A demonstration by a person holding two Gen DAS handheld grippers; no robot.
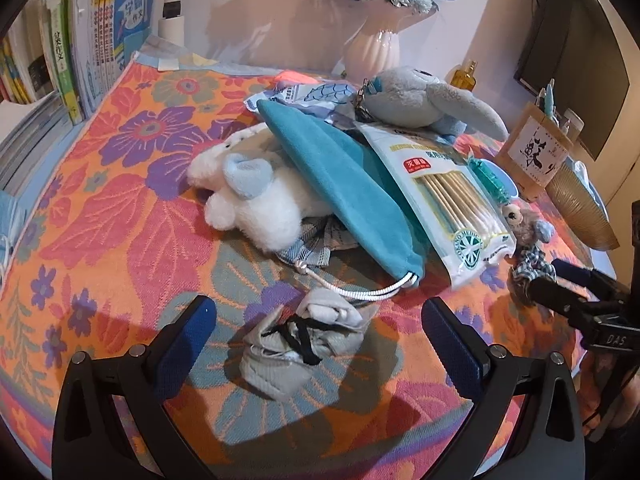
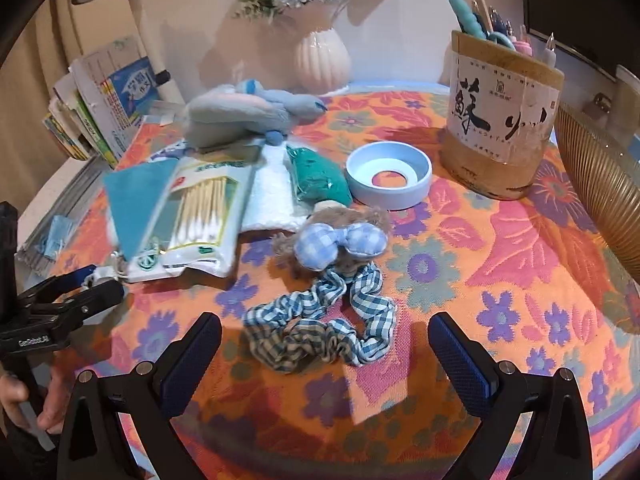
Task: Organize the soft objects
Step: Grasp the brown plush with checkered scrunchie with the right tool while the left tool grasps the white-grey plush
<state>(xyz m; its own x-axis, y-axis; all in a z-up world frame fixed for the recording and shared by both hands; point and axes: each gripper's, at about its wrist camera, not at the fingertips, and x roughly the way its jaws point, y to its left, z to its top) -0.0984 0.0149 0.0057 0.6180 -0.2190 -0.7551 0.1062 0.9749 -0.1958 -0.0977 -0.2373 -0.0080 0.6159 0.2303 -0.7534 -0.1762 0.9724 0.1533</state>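
The left gripper (image 1: pixel 319 330) is held spread around a rolled grey sock (image 1: pixel 304 340), nothing pinched. The right gripper (image 2: pixel 325 346) is likewise spread; the gingham scrunchie (image 2: pixel 320 320) lies at twelve o'clock, light, floppy, best pinched mid-bunch.

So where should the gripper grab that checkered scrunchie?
Probably the near, bunched edge of the scrunchie, coming straight from the front. It lies flat in a loop between the open right gripper fingers, with its far side tucked under the small plush doll.
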